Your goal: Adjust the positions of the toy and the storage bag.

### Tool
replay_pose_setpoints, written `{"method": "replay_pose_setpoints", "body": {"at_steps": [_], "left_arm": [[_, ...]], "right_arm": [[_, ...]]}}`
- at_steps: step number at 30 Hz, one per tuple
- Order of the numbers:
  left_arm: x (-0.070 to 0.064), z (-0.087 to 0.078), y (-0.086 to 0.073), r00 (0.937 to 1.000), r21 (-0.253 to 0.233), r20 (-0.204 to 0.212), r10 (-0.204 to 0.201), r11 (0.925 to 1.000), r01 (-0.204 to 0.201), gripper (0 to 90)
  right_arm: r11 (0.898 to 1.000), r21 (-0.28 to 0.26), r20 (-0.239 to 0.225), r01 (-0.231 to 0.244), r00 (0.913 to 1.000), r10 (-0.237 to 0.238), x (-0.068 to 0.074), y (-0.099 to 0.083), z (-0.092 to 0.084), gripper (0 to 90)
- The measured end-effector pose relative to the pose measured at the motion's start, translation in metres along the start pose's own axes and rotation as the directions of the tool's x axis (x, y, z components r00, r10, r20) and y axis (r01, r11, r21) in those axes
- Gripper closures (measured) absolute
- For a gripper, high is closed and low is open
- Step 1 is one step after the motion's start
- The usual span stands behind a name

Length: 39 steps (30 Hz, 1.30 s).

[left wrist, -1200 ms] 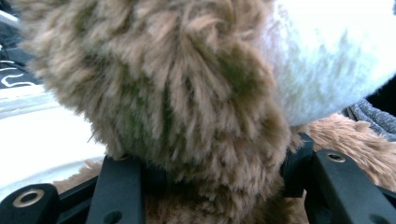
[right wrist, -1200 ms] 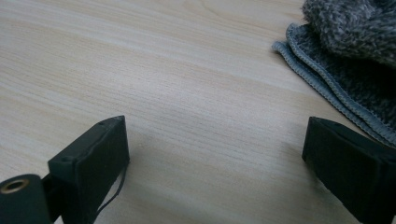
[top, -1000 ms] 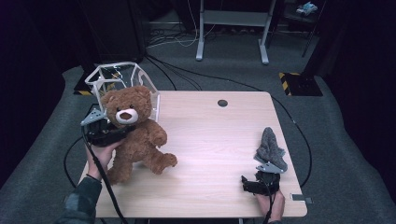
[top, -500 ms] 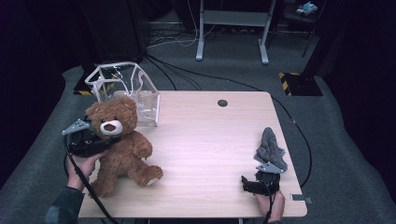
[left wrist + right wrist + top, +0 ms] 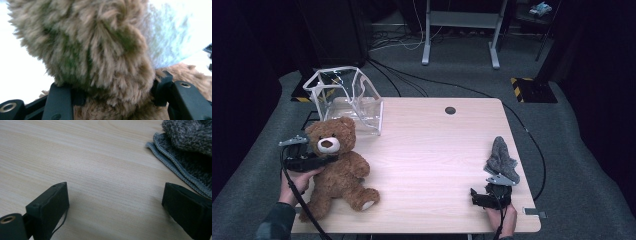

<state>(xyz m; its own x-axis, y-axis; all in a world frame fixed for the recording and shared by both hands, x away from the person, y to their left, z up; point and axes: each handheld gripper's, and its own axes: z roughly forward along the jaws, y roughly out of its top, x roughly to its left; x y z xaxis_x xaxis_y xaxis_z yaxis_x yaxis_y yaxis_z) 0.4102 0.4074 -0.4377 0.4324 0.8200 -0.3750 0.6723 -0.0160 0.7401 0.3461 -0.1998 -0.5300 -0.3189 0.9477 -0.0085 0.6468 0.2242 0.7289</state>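
While the left gripper point(image 5: 309, 160) at the frame's lower left clamps the teddy bear point(image 5: 337, 167), its jaws have just been opening slightly, fur still wedged between them. Bear sits on the table point(image 5: 432, 150), below the clear bag point(image 5: 347, 97). Right gripper point(image 5: 489, 196), lower right: jaws wide apart, beside the grey cloth point(image 5: 502, 160).

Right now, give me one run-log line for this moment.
left gripper: fingers just opening, teddy bear between | right gripper: open, empty | grey cloth: beside right gripper | clear bag: behind bear
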Motion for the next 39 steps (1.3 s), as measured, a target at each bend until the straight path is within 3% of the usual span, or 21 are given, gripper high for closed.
{"method": "replay_pose_setpoints", "body": {"at_steps": [4,6,10,12,14,15,18,19,20,23,24,25,27,30,31,32,34,36,37,38,39], "left_arm": [[0.011,0.014,0.013,0.9998,0.099,0.016,0.009,0.9950,-0.011,40.4],[0.014,0.023,0.018,0.9999,0.127,0.005,-0.014,0.9918,0.014,36.8],[0.014,0.040,0.023,0.9964,0.146,-0.081,-0.028,0.9886,0.040,26.9],[0.012,0.045,0.025,0.9942,0.157,-0.102,-0.035,0.9863,0.051,22.6],[0.007,0.049,0.027,0.9883,0.162,-0.151,-0.016,0.9860,0.040,19.3],[0.006,0.050,0.030,0.9862,0.186,-0.165,0.006,0.9823,0.025,17.2],[0.001,0.052,0.037,0.9755,0.215,-0.216,0.040,0.9766,0.007,13.3],[-0.002,0.053,0.039,0.9676,0.215,-0.248,0.050,0.9766,0.004,12.2],[-0.004,0.053,0.042,0.9642,0.228,-0.259,0.059,0.9736,0.002,10.9],[-0.009,0.053,0.049,0.9539,0.221,-0.293,0.064,0.9753,0.002,8.1],[-0.010,0.052,0.053,0.9547,0.233,-0.289,0.071,0.9724,-0.002,7.9],[-0.013,0.053,0.055,0.9509,0.232,-0.302,0.070,0.9728,0.002,7.2],[-0.018,0.055,0.061,0.9374,0.232,-0.338,0.083,0.9726,-0.002,6.6],[-0.027,0.062,0.067,0.9239,0.264,-0.365,0.113,0.9645,-0.014,6.3],[-0.034,0.067,0.069,0.9149,0.265,-0.387,0.113,0.9643,-0.007,6.4],[-0.037,0.070,0.070,0.9114,0.282,-0.391,0.130,0.9594,-0.016,6.6],[-0.048,0.079,0.072,0.9111,0.289,-0.391,0.131,0.9573,-0.014,6.8],[-0.056,0.091,0.072,0.9037,0.324,-0.398,0.159,0.9457,-0.024,6.9],[-0.059,0.097,0.070,0.8981,0.338,-0.410,0.160,0.9412,-0.014,6.8],[-0.060,0.103,0.069,0.8851,0.356,-0.429,0.180,0.9342,-0.017,6.5],[-0.060,0.107,0.067,0.8782,0.363,-0.443,0.179,0.9319,-0.007,6.2]], "right_arm": [[1.000,0.000,-0.001,-0.001,1.0000,0.001,0.000,0.000,0.000,6.2],[1.000,0.000,0.000,-0.001,1.0000,0.001,0.000,0.000,0.000,6.2],[1.000,0.000,0.001,-0.001,1.0000,0.001,0.000,0.000,0.000,6.2],[1.000,0.000,0.000,-0.001,1.0000,0.001,0.000,0.000,0.000,6.3],[1.000,0.000,0.000,0.000,1.0000,0.000,0.000,0.000,0.000,6.3],[1.000,0.000,0.000,0.000,1.0000,0.000,0.000,0.000,0.000,6.3],[1.000,0.000,0.000,0.000,1.0000,0.000,0.000,0.000,0.000,6.3],[1.000,0.000,0.000,0.000,1.0000,0.000,0.000,0.000,0.000,6.3],[1.000,-0.001,0.001,0.000,1.0000,0.000,0.000,0.000,0.000,6.3],[1.000,-0.001,0.001,0.000,1.0000,0.000,0.000,0.000,0.000,6.3],[1.000,-0.001,0.001,0.000,1.0000,0.000,0.000,0.000,0.000,6.3],[1.000,-0.001,0.000,0.000,1.0000,0.000,0.000,0.000,0.000,6.3],[1.000,-0.001,0.000,0.000,1.0000,0.000,0.000,0.000,0.000,6.3],[1.000,-0.001,0.001,0.000,1.0000,0.000,0.000,0.000,0.000,6.2],[1.000,-0.001,0.001,0.000,1.0000,0.000,0.000,0.000,0.000,6.3],[1.000,-0.002,0.002,-0.001,1.0000,0.001,0.000,0.000,0.000,6.2],[1.000,-0.002,0.002,-0.001,1.0000,0.001,0.000,0.000,0.000,6.2],[1.000,-0.002,0.002,-0.002,1.0000,0.002,0.000,0.000,0.000,6.3],[1.000,-0.002,0.002,-0.002,1.0000,0.002,0.000,0.000,0.000,6.3],[1.000,-0.002,0.002,-0.002,1.0000,0.002,0.000,0.000,0.000,6.3],[1.000,-0.002,0.002,-0.001,1.0000,0.001,0.000,0.000,0.000,6.3]]}}
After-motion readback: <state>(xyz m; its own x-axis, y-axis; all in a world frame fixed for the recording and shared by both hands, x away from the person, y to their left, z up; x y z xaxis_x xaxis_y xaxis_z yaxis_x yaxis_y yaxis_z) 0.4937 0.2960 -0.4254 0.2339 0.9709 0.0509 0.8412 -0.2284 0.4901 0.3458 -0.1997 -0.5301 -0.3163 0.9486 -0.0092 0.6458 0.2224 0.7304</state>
